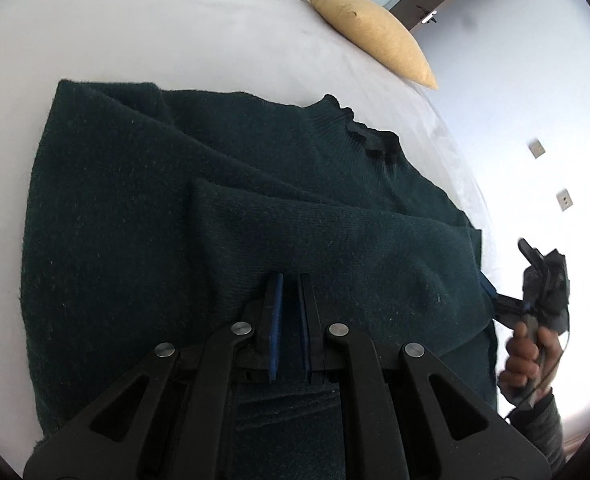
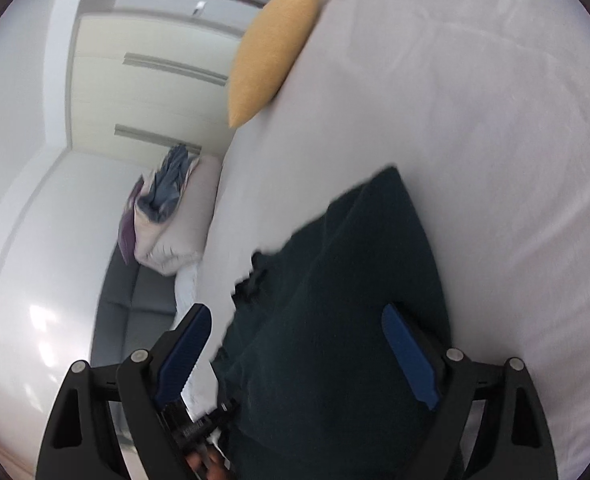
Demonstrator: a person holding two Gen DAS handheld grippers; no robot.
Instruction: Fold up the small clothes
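two hand-held grippers worked over one dark green sweater, which lay spread on the white bed sheet and serves as the landmark for everything else. left of the sweater, in the left wrist view, only bare sheet showed. over the sweater's near part, the left gripper had its blue pads drawn almost together, with a fold of the knit rising between and ahead of them; whether the pads truly pinched that fold could not be told for sure, though the cloth seemed caught there. beyond the sweater's far edge lay a yellow cushion. the ribbed collar sat on the sweater's far right side. just off the sweater's right edge, a hand in a grey sleeve held the right gripper, its tip touching or just over that edge.

in the right wrist view, a pile of pale and blue laundry rested well left of the sweater, off the bed. the right gripper had its jaws wide apart, one blue pad left of the sweater's edge over the sheet, the other above the knit, neither pressing on it.
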